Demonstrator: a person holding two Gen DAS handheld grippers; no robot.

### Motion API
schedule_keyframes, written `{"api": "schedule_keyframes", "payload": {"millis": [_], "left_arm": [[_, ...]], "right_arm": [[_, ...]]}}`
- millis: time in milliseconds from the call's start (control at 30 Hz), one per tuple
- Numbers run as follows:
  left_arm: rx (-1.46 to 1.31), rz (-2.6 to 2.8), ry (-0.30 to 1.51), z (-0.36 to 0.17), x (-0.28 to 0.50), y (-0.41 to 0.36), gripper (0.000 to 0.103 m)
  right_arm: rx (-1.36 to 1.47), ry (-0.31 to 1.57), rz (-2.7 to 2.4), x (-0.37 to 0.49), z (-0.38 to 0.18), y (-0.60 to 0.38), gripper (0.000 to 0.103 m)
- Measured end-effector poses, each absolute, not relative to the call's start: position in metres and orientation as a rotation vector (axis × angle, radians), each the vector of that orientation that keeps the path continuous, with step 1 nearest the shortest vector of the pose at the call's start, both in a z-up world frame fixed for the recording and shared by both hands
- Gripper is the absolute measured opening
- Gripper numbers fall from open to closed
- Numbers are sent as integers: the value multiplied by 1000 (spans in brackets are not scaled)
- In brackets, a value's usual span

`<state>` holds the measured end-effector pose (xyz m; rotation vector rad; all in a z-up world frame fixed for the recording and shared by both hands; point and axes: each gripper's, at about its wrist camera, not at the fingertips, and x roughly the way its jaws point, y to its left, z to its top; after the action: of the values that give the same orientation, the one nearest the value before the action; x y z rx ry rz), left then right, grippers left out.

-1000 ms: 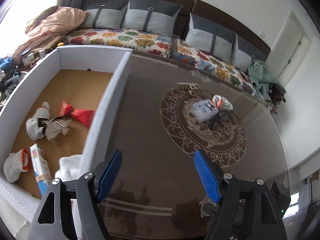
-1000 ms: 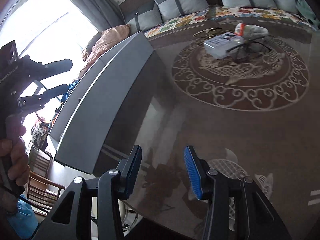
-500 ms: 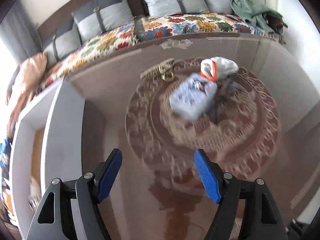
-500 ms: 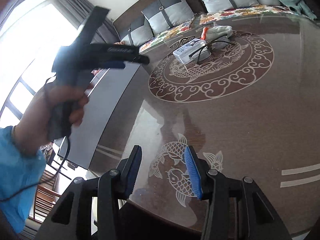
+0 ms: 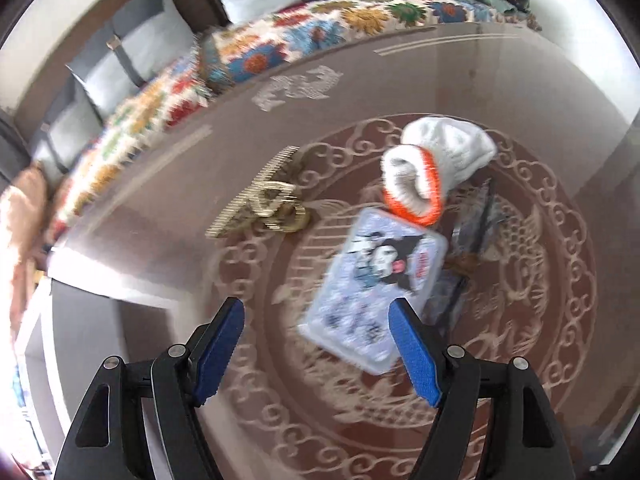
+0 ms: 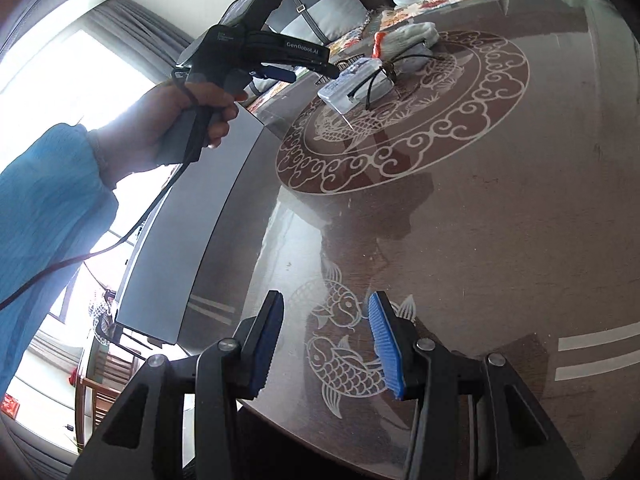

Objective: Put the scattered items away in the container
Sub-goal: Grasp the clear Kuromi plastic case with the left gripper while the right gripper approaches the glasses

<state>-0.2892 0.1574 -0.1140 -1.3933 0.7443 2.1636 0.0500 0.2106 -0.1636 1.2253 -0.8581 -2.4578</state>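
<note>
On the brown table's round ornament lie a pale flat box with a cartoon print (image 5: 380,284), a white glove with an orange cuff (image 5: 436,164), dark glasses (image 5: 472,240) and a golden comb (image 5: 256,200). My left gripper (image 5: 316,344) hovers open above the near end of the box, nothing between its blue pads. In the right wrist view the same pile shows far off: the box (image 6: 352,82), the glove (image 6: 408,36) and the left gripper (image 6: 280,70) held by a hand. My right gripper (image 6: 326,344) stands open over the fish pattern, empty.
The grey-walled container (image 6: 192,216) stands along the table's left side, also seen as the container (image 5: 80,344) at the lower left. A sofa with a flowered cover (image 5: 320,28) and grey cushions runs behind the table. A blue sleeve (image 6: 44,208) fills the left.
My left gripper swung away from the container to the pile in the table's middle and came down close over the box. My right gripper drifted a little, with the fish pattern now under it.
</note>
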Motion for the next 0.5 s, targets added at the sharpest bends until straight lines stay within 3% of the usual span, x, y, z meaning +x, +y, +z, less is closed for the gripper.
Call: {"api": "schedule_keyframes", "payload": {"millis": [233,467,500], "left_arm": [[-1382,2118,647,-118,-297,164,75],[-1409,2016,773,-137,-287,176,74],[-1437,2004,786,-142,-288,176,70]], "right_arm": [[1238,-886,-2440,49,-169,214,46],[1239,-897,-2437,54,-169,215,46],[1240,-891,-2439,54,-168,215,46]]}}
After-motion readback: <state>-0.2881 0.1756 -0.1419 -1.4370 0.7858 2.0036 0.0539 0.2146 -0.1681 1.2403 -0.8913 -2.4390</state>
